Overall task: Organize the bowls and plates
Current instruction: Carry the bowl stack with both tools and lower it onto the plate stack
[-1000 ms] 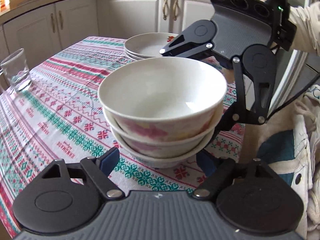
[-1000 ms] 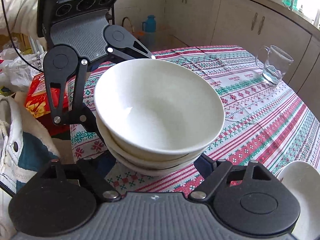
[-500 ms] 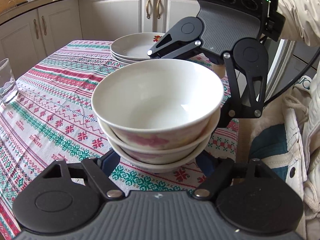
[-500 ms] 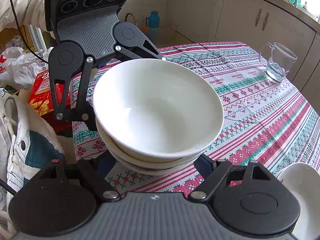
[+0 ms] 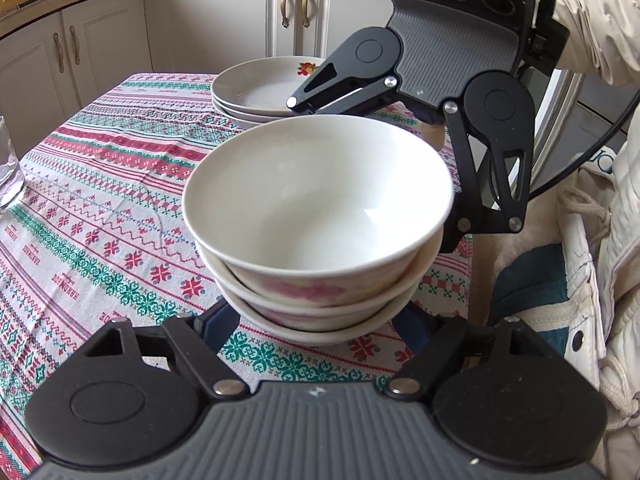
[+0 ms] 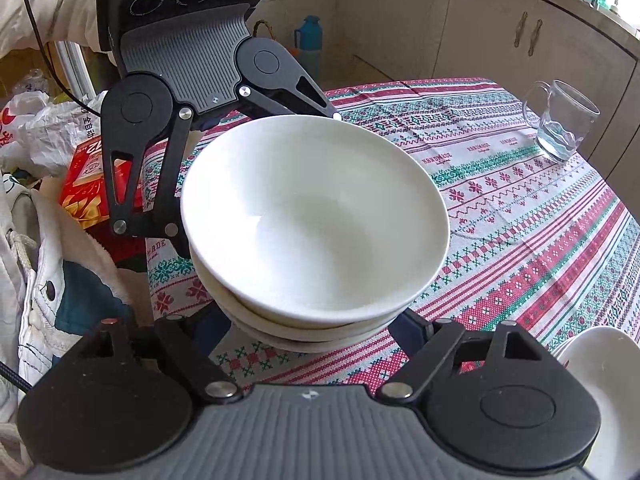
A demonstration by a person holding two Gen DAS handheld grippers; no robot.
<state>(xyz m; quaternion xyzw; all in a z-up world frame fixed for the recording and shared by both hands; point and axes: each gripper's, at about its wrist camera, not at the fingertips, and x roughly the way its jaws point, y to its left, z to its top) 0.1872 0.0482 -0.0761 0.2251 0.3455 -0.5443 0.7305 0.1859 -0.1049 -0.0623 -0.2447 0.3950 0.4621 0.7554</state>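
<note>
Left wrist view: a table with a striped, cross-stitch patterned cloth [image 5: 100, 208] in red, green and white fills the lower left. Behind it run cream cabinets [image 5: 224, 16] under a countertop. A stack of three nested bowls [image 5: 320, 216] sits upright, mouths up, round with no long axis, near the table's right edge. The left gripper [image 5: 316, 320] has its fingers spread wide to either side of the stack's base; whether they press it cannot be told. Opposite, the right gripper [image 5: 444, 80] reaches in from the far side, its arms also spread around the stack. Plates [image 5: 260, 92] are stacked behind the bowls, well apart. A glass [image 5: 8, 168] stands at the left edge.

Right wrist view: the same cloth [image 6: 520, 208] stretches right, with cabinets [image 6: 500, 28] beyond. The bowls [image 6: 316, 224] sit between the right gripper [image 6: 312, 328] below and the left gripper [image 6: 192, 80] above, both spread wide. A glass mug [image 6: 560, 124] stands far right. A white dish [image 6: 600, 368] shows at the lower right. A red box [image 6: 88, 188] and bags [image 6: 36, 128] lie off the table's left.
</note>
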